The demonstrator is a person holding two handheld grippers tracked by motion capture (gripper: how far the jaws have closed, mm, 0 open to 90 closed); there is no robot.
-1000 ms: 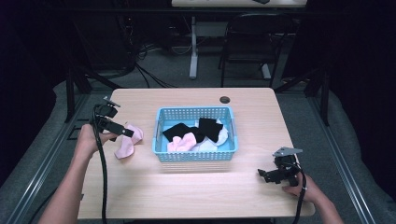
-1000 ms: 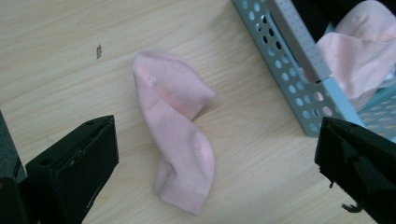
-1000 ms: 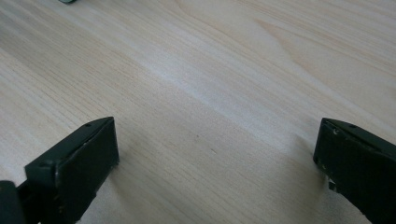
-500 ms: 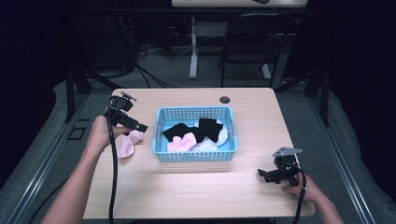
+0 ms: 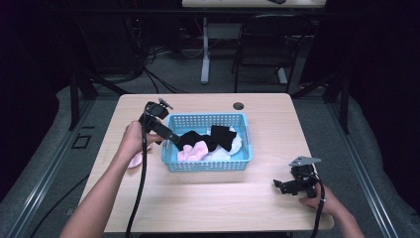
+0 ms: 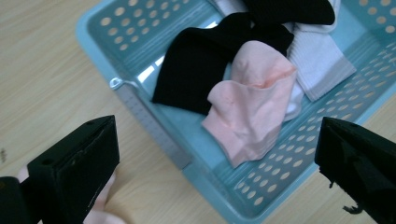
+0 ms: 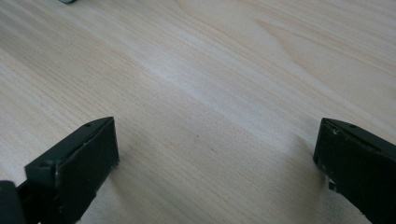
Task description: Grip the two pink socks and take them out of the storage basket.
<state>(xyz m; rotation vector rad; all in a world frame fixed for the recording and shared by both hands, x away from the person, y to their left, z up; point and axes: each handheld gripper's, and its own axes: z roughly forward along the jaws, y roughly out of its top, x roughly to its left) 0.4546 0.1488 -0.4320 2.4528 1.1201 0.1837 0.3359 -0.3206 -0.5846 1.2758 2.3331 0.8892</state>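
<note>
Hovering with wide-open left gripper [image 6: 215, 154] over the pink sock [image 6: 250, 114] in the blue basket [image 5: 171, 161], right gripper [image 5: 289, 186] open and empty near the table [image 7: 224, 93], maybe grabbing the black sock [image 6: 196, 65] too if dropped crooked.

Socks [image 5: 208, 144] lie in the basket [image 5: 205, 165] mid-table, one sock [image 5: 134, 160] on the table [image 5: 208, 203] left of it.

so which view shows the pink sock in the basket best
The left gripper view: the pink sock lies large and crumpled in the blue basket, over a black sock. The high view shows it small. The right gripper view shows bare table.
</note>
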